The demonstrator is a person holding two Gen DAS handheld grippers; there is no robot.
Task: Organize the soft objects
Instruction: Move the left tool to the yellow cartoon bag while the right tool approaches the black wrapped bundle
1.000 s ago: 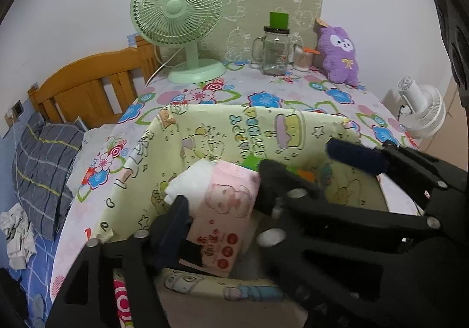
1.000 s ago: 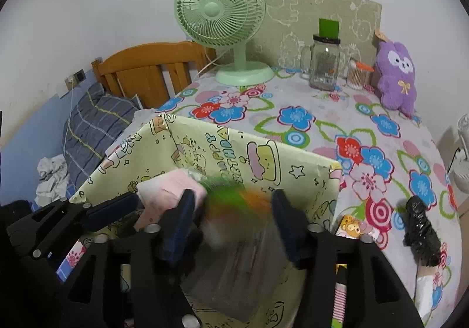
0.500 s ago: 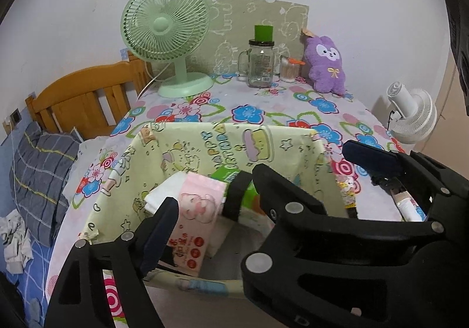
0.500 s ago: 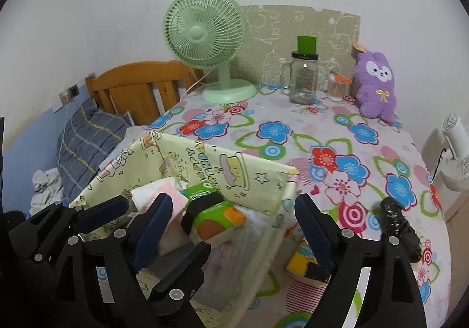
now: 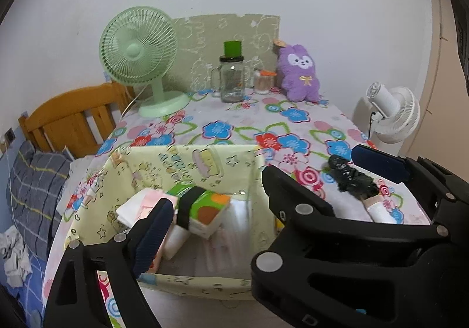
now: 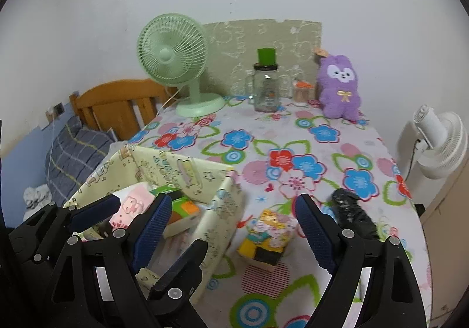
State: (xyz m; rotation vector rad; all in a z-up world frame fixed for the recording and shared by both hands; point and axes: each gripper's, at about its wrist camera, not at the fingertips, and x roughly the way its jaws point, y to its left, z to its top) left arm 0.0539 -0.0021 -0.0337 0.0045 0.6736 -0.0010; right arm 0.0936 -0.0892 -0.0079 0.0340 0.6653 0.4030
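A pale yellow cartoon-print fabric box [image 5: 187, 163] [image 6: 164, 169] stands on the flowered table. Inside lie a green-and-orange tissue pack [image 5: 205, 207] [image 6: 181, 209] and a pink tissue pack [image 5: 146, 201] [image 6: 132, 206]. A yellow cartoon tissue pack [image 6: 268, 235] lies on the table right of the box. A black crumpled bag [image 5: 351, 178] [image 6: 351, 210] lies further right. My left gripper [image 5: 263, 196] is open above the box. My right gripper [image 6: 231, 228] is open and empty above the box's right wall and the yellow pack.
At the table's back stand a green fan [image 6: 176, 64], a glass jar with a green lid [image 6: 265, 87], a small jar [image 6: 302, 91] and a purple plush rabbit [image 6: 340, 87]. A white fan [image 6: 439, 140] stands right of the table. A wooden headboard [image 6: 117, 105] and bed are left.
My right gripper has opened and let the green-and-orange pack drop into the box, then drawn back and right. Both grippers have risen away from the box.
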